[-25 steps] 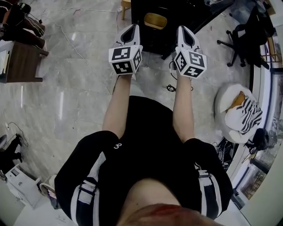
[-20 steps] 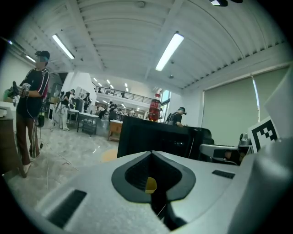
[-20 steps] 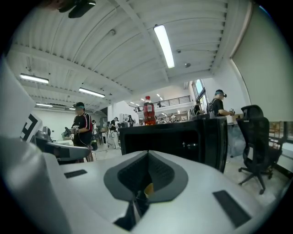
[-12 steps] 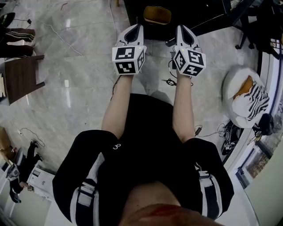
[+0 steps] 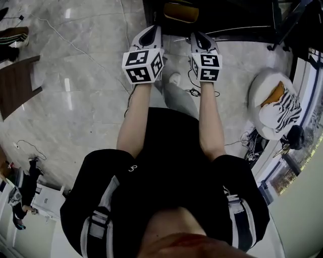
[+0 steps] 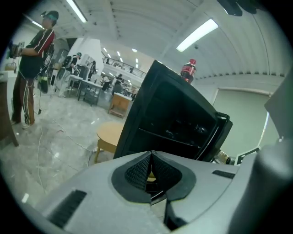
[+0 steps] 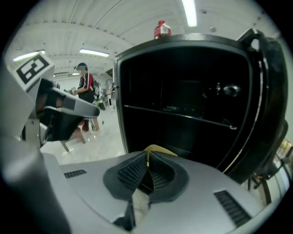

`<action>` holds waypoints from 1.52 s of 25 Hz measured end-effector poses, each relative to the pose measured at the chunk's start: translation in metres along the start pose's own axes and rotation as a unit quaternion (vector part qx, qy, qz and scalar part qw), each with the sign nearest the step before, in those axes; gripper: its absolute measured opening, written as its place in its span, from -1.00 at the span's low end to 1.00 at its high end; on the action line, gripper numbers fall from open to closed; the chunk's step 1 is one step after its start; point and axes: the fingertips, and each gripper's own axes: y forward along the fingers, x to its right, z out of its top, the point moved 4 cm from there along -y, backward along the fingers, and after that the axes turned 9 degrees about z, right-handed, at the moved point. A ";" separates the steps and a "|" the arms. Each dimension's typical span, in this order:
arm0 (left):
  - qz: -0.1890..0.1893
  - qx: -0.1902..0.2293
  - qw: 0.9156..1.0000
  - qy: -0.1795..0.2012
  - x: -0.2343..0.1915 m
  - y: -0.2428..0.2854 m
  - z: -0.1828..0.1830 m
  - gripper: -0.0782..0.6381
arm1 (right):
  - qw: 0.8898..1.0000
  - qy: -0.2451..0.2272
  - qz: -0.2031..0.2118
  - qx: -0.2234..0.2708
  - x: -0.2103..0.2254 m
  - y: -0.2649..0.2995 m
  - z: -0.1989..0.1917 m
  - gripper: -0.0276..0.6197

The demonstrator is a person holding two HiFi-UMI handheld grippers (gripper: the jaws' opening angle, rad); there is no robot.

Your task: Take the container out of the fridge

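A black fridge [image 7: 183,91] stands open ahead, its door [image 7: 270,91] swung to the right. Low inside it sits a yellow container [image 7: 158,149], partly hidden behind my right gripper [image 7: 147,153], which is shut with nothing in it. In the head view the container [image 5: 176,11] lies at the fridge's [image 5: 227,17] bottom edge, just beyond both tips. My left gripper [image 5: 155,28] and right gripper [image 5: 194,35] are held side by side short of it. The left gripper [image 6: 151,153] is shut and empty too, pointing at the fridge [image 6: 174,119].
A red bottle [image 7: 161,29] stands on top of the fridge. A round wooden stool [image 6: 110,135] is left of it. A white round seat with striped cloth [image 5: 275,103] lies to the right, cables [image 5: 194,91] trail on the floor, and a person [image 6: 32,59] stands far left.
The person has stepped forward, one foot now showing between the arms. Both grippers have come closer to the fridge opening and the yellow container. Both jaws stay shut.
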 end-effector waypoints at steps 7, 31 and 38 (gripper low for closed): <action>0.022 -0.016 1.000 -0.010 -0.018 0.001 -0.026 -0.76 | 0.981 -0.139 0.057 -0.125 0.003 0.073 -0.049 -0.87; 0.101 -0.044 0.993 -0.035 -0.073 -0.034 -0.075 -0.76 | 0.908 -0.333 0.078 -0.241 0.020 0.168 -0.087 -0.85; 0.084 -0.021 0.996 -0.023 -0.030 -0.044 -0.073 -0.76 | 0.968 -0.194 0.060 -0.144 0.010 0.098 -0.064 -0.86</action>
